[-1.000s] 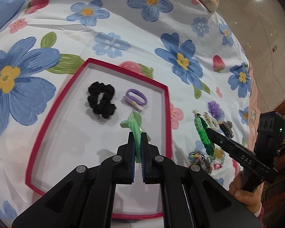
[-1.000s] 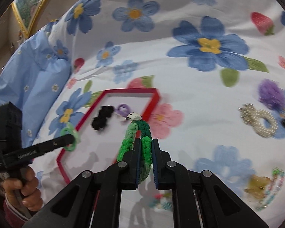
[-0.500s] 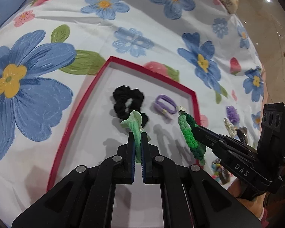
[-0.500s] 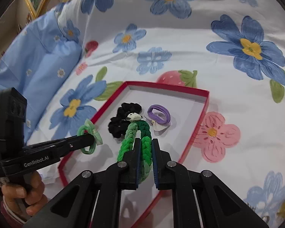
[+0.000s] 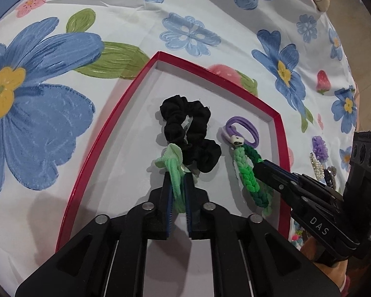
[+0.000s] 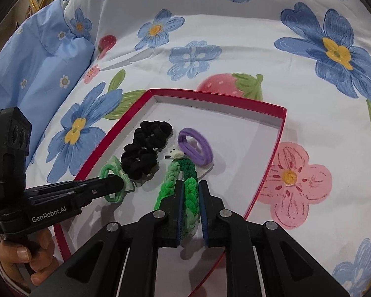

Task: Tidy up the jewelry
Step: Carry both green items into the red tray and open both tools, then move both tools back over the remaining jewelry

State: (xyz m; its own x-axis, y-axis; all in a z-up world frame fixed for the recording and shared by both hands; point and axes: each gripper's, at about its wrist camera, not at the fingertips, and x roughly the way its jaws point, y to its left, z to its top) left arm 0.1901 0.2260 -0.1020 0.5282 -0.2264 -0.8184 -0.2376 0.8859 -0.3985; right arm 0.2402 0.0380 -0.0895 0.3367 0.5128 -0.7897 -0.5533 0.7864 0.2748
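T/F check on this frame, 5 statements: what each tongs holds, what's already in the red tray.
1. The left tongs grip a light green hair tie. True.
2. The right tongs are empty. False: they are shut on a green braided band.
3. A black scrunchie lies inside the red tray. True.
4. The purple hair tie lies on the bedsheet outside the tray. False: it is in the tray.
5. Both tongs are over the tray. True.
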